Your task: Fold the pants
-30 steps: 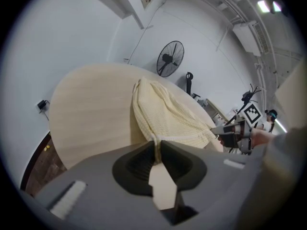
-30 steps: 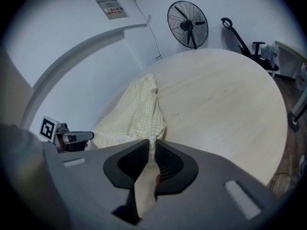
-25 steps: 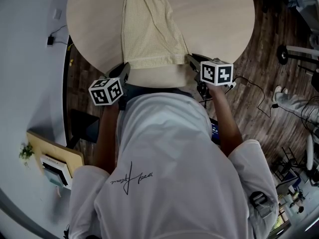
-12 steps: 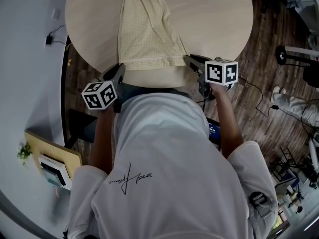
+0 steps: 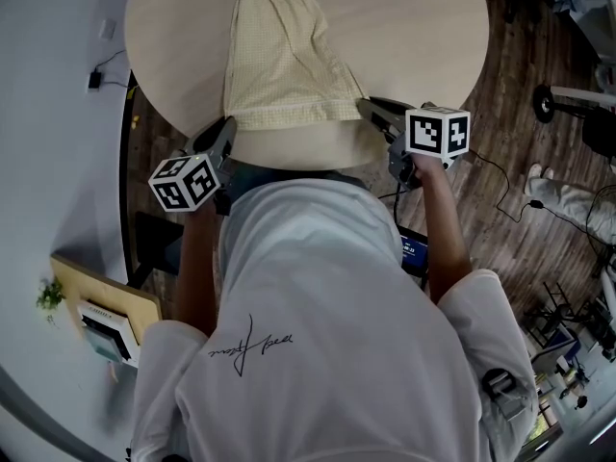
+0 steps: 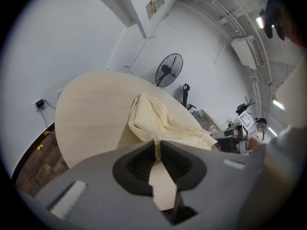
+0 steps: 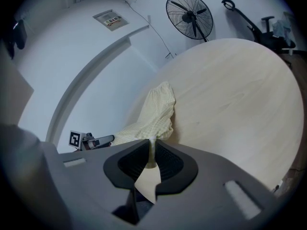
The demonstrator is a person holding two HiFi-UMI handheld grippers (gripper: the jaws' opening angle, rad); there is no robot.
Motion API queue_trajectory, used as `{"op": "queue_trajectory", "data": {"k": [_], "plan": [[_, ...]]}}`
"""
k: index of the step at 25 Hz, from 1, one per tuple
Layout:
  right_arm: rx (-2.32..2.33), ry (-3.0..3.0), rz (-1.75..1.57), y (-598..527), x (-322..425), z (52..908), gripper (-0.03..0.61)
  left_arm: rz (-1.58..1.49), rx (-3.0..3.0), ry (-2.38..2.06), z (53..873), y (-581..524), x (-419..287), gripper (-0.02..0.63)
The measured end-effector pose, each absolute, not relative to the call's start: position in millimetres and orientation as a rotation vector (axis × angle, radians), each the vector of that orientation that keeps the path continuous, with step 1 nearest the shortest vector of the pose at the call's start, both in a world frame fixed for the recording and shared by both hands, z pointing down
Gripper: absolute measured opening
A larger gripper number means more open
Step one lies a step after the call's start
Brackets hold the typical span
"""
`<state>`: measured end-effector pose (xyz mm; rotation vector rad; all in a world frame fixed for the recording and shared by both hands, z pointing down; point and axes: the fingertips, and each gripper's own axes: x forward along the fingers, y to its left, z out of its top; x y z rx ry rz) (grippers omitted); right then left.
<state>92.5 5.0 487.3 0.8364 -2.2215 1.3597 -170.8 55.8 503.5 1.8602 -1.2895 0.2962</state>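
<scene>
— What's that cloth like, from where you stand?

— The pants (image 5: 284,61) are pale yellow, a thin soft fabric with a fine check woven in. They look short-legged, with a gathered waistband at the end farthest from the grippers. They lie flat and a little rumpled on a round table (image 5: 414,37) with a smooth, light wood-grain top.

— And the two tools the person is holding?

— Grey, blocky things, each carrying a cube with black-and-white square markers. The left gripper (image 5: 228,125) has its ribbed dark pads drawn in narrow on a pinch of the hem, at the left corner nearest the person. The rest of the garment stretches away ahead of its jaws and off to their right.

— The other one the same?

— Much the same. The right gripper (image 5: 366,107) is closed tighter, with only a thin fold of the yellow cloth between its pads, at the opposite near corner. From there the pants run forward and to the left of the jaws, and bare tabletop spreads out to the right of them.

— So both ends of the hem are gripped?

— Yes, one corner in each, close to the table's near edge.
</scene>
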Motion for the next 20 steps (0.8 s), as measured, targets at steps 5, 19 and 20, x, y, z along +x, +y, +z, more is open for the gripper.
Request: {"op": "queue_trajectory", "data": {"k": [5, 19, 20], "plan": [[0.819, -2.243, 1.405, -2, 87, 478, 0.041, 0.240, 1.859, -1.289, 492, 45, -175, 0.098], [0.793, -2.299, 1.538, -22, 78, 455, 0.041, 0.106, 1.850, -1.284, 470, 27, -187, 0.095], [0.792, -2.304, 1.552, -24, 77, 454, 0.041, 0.096, 1.848, -1.285, 469, 25, -189, 0.095]]}}
